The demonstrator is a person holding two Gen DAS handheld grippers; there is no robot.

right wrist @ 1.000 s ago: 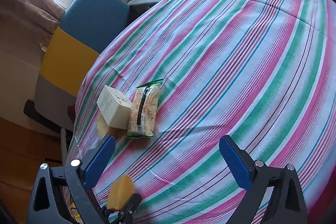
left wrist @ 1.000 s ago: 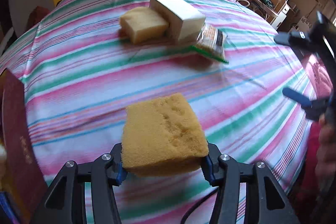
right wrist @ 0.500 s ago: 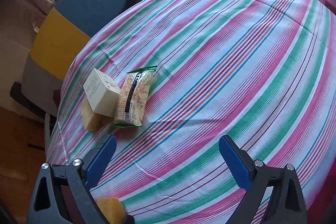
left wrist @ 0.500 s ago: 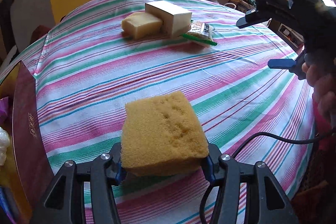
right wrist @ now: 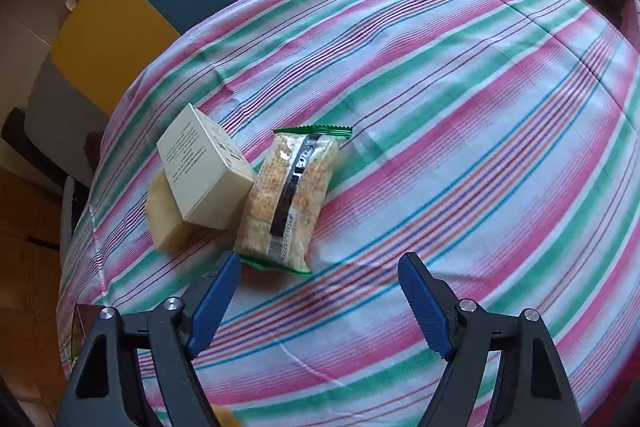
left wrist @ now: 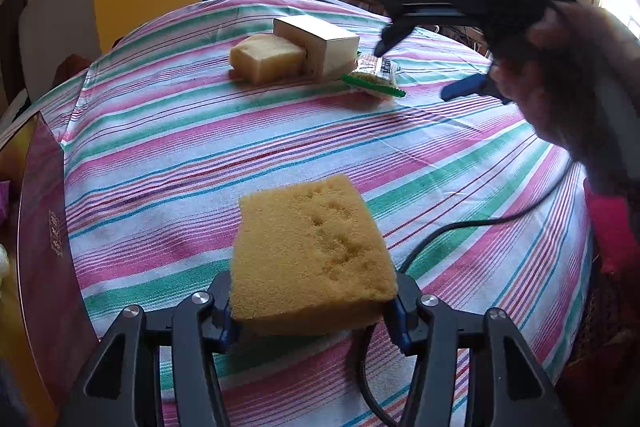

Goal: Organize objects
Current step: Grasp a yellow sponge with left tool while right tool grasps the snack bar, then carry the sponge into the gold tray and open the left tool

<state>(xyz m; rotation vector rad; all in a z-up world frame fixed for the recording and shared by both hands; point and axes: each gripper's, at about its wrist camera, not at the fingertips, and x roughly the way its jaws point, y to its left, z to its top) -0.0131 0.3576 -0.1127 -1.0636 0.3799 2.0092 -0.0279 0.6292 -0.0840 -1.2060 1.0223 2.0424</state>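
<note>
The left gripper [left wrist: 312,307] is clamped on a thick, porous orange-yellow sponge block [left wrist: 310,255], held above the near edge of the round table with its pink, green and white striped cloth [left wrist: 180,155]. Farther across that cloth from the held sponge, a cream cardboard box [right wrist: 202,171] lies partly on top of a pale yellow sponge piece [right wrist: 164,223], with a clear, green-edged packet of puffed snack [right wrist: 288,195] touching the box's other side. The right gripper [right wrist: 320,303] hangs over the packet (its blue-padded jaws spread wide, gripping nothing).
</note>
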